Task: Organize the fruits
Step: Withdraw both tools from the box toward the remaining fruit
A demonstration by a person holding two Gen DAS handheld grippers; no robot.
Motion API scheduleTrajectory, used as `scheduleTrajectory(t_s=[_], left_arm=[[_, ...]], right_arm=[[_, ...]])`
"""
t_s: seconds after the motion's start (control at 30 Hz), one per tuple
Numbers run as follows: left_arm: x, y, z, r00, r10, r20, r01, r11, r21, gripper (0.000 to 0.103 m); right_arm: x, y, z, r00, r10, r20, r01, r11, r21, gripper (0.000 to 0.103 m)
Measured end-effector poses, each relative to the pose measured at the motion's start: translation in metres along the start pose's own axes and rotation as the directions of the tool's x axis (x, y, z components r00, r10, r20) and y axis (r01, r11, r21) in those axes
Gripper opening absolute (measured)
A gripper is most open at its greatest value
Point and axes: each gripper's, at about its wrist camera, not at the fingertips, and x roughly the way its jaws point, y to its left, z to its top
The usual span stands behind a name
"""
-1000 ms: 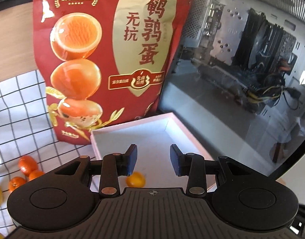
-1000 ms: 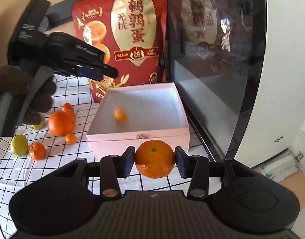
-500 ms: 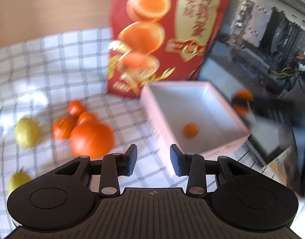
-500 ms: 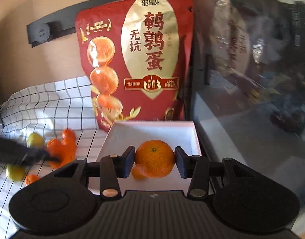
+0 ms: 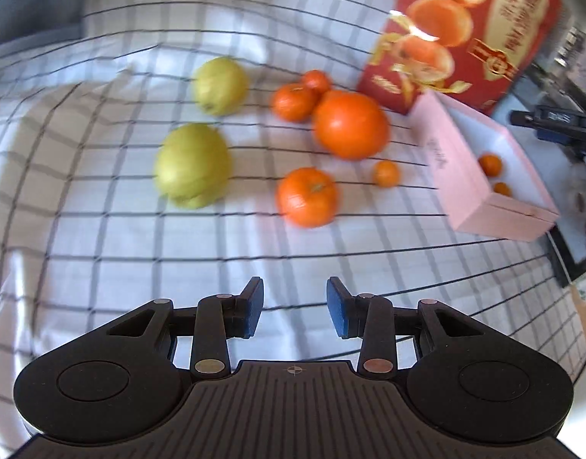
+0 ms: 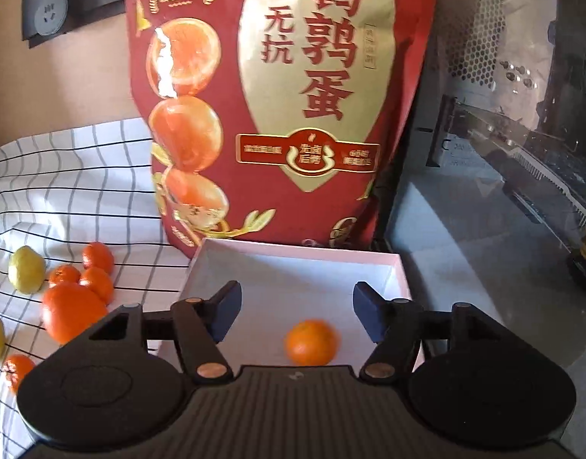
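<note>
Right gripper (image 6: 296, 313): fingers spread, empty, above box (image 6: 401, 271)
Mandarin (image 6: 311, 342): inside box
Left gripper (image 5: 294, 308): fingers spread, empty, over cloth (image 5: 101, 237)

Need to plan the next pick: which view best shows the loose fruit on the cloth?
Left wrist: all the loose fruit on the cloth shows, though blurred. The right wrist catches only part of it at its left edge, some cut off.
</note>
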Motion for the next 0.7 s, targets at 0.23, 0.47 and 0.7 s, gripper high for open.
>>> scheduleTrajectory(t_s=[0.23, 0.47, 0.7], left_arm=[[-0.013, 0.033, 0.0, 0.996, 0.052, 0.078, -0.044, 0.993, -0.11, 0.041], [-0.025, 0.051, 0.018, 0.99, 0.059, 0.131, -0.041, 0.989, -0.139, 0.041], [-0.007, 0.049, 0.07, 0.982, 0.075, 0.175, -0.065, 0.996, -0.065, 0.041]], right_arm=[[-0.017, 0.032, -0.021, 0.997, 0.072, -0.022, -0.073, 0.996, -0.045, 0.072], [-0.029, 0.099, -0.052, 0.964, 0.246, -0.096, -0.258, 0.956, -0.138, 0.072], [-0.04, 0.141, -0.076, 0.938, 0.314, -0.149, -0.336, 0.929, -0.154, 0.072]])
